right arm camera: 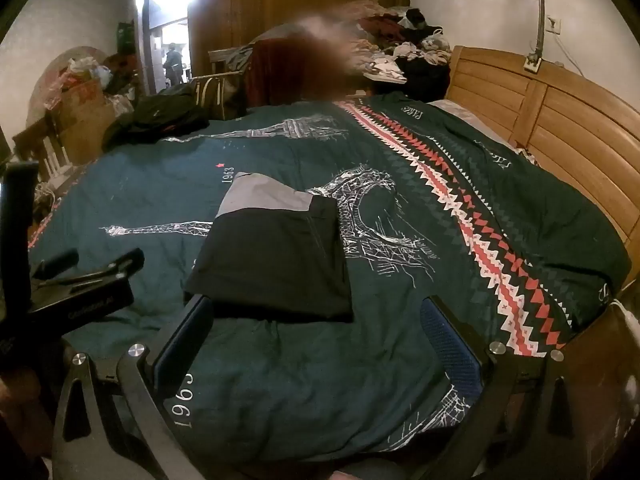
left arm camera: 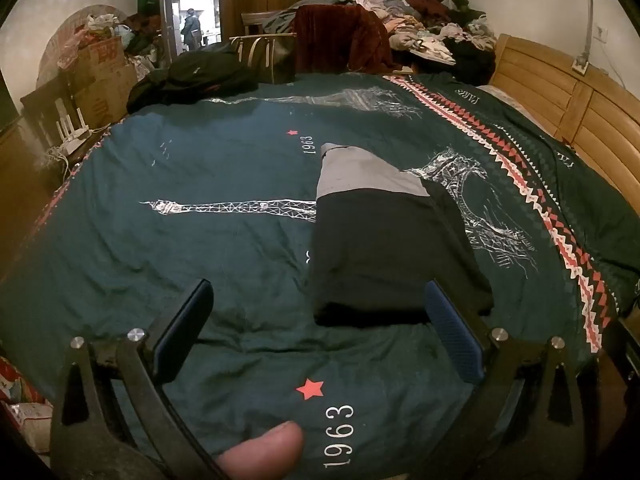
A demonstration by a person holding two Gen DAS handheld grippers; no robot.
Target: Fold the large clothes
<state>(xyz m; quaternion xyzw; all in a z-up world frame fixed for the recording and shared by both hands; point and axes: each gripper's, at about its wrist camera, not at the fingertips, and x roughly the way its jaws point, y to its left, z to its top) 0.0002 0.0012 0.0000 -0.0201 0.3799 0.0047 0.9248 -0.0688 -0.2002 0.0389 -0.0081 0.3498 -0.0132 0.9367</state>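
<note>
A folded black garment with a grey end (left arm camera: 384, 240) lies flat on the dark green bedspread (left arm camera: 200, 240); it also shows in the right wrist view (right arm camera: 276, 256). My left gripper (left arm camera: 320, 312) is open and empty, just short of the garment's near edge, its right finger (left arm camera: 456, 336) beside the near right corner. My right gripper (right arm camera: 316, 328) is open and empty, just in front of the garment's near edge. The left gripper's body (right arm camera: 80, 284) shows at the left of the right wrist view.
A pile of clothes (left arm camera: 420, 32) lies beyond the far side of the bed, with a dark jacket (left arm camera: 192, 80) at the far left corner. A wooden headboard (left arm camera: 580, 120) runs along the right. Boxes and clutter (left arm camera: 96, 68) stand at the left.
</note>
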